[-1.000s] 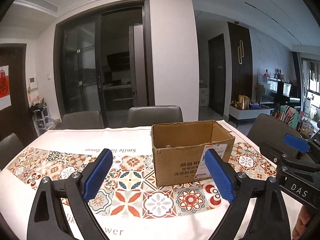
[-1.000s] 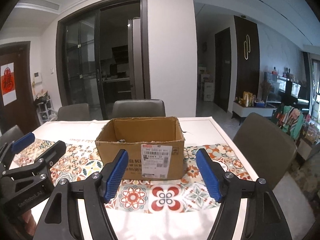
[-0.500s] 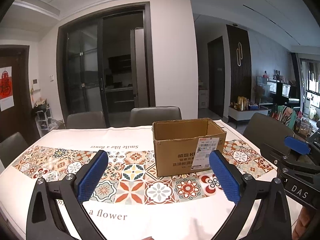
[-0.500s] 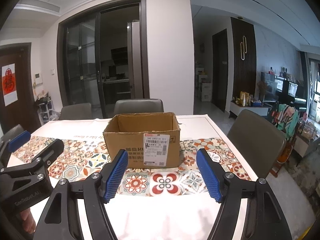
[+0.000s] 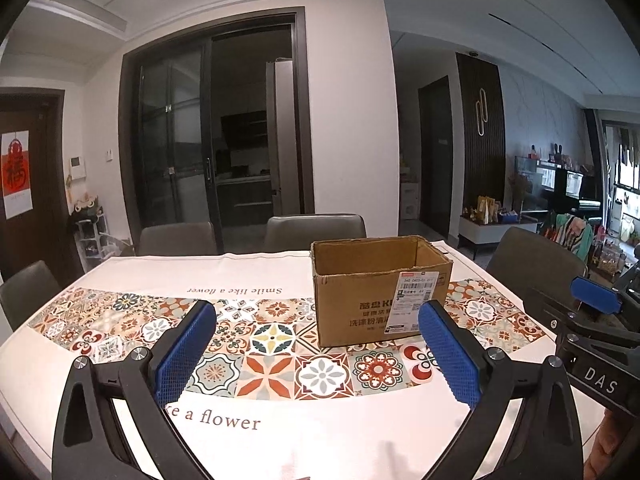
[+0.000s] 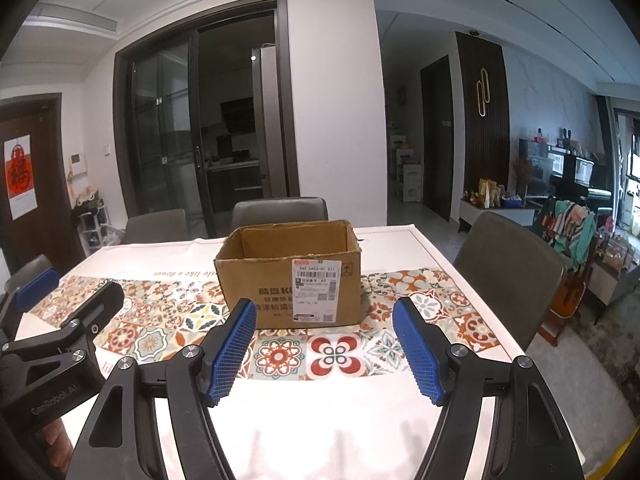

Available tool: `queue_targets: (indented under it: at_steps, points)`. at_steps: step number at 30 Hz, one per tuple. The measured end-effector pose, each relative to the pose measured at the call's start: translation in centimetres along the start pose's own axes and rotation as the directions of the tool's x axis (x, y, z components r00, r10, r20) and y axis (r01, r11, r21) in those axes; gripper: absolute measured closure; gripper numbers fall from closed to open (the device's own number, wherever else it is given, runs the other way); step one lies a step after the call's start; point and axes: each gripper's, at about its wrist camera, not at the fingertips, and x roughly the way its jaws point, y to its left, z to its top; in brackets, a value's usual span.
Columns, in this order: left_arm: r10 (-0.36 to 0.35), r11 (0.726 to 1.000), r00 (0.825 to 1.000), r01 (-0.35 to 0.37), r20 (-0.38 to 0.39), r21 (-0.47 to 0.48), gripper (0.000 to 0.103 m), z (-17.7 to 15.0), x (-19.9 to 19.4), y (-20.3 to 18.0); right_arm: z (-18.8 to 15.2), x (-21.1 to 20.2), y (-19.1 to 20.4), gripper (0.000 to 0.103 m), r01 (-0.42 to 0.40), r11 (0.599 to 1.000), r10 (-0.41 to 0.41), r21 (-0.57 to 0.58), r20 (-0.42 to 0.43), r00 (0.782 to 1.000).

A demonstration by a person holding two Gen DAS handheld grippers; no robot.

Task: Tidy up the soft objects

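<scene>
Left gripper [image 5: 316,352]: lowest in the left wrist view, its blue-padded fingers [image 5: 182,354] spread wide with nothing between them, hovering over the near edge of the tabletop.

Right gripper [image 6: 324,350]: bottom of the right wrist view, likewise released, blue pads [image 6: 418,350] held apart over bare cloth (its black frame also shows at the right edge of the left wrist view).

Tabletop [image 5: 280,432]: covered by a white cloth with a band of coloured tile patterns [image 5: 276,336] running left to right across the middle of the frame; the printed words "a flower" sit just beyond the left gripper's fingers.

Cardboard box [image 5: 380,292]: stands upright on the tile band, open top facing up, right of centre in the left wrist view and at centre in the right wrist view [image 6: 290,274]. Its long axis runs left to right across the frame, the wide face with a white shipping label [image 6: 318,280] turned toward the cameras. What lies inside cannot be seen from here.

Soft objects: none can be made out in either view.

Chairs [image 5: 316,230]: grey backs line the tabletop's far edge, one more at the right side [image 6: 508,264].

Glass doors [image 5: 212,128]: dark-framed, upper centre, behind the chairs.
</scene>
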Motion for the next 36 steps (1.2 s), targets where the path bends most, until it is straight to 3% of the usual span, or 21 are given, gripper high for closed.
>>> queue_targets:
  at_steps: [36]
  points:
    - [0.004, 1.000, 1.000, -0.004, -0.007, -0.004, 0.000, -0.3, 0.1, 0.2, -1.0, 0.3, 0.1, 0.031, -0.006, 1.000, 0.006, 0.012, -0.019, 1.000]
